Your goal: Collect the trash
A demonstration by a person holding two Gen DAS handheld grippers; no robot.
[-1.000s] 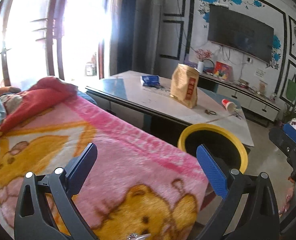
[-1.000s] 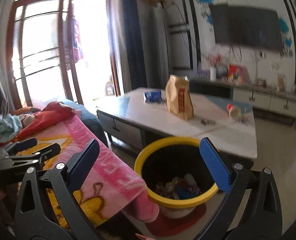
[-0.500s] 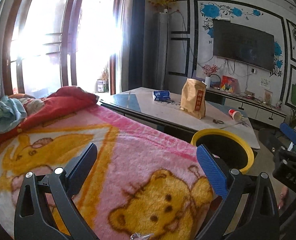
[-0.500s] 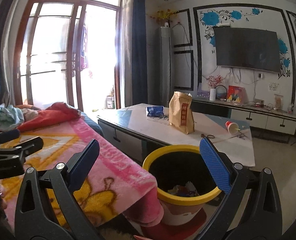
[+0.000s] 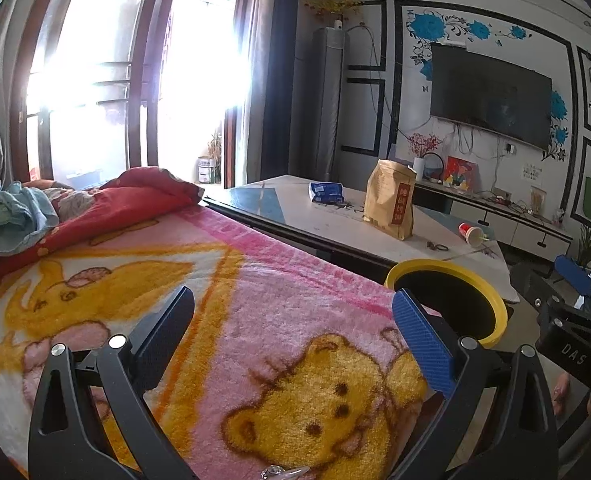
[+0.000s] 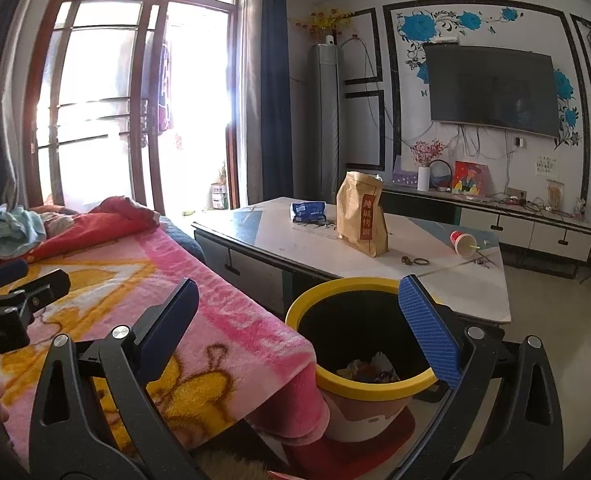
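Observation:
A yellow-rimmed trash bin stands on the floor between the sofa and the coffee table, with wrappers at its bottom; it also shows in the left wrist view. On the coffee table lie a blue packet, a brown paper bag and a tipped red paper cup. My left gripper is open and empty above the pink bear blanket. My right gripper is open and empty, above the bin's near side.
A red quilt and a blue cloth lie at the sofa's far end. A TV cabinet stands by the far wall under a TV. Small hair ties lie on the table. A glass door is at the left.
Both grippers have risen and tilted up, so the room and TV wall sit lower and farther in view. Both stay open and empty.

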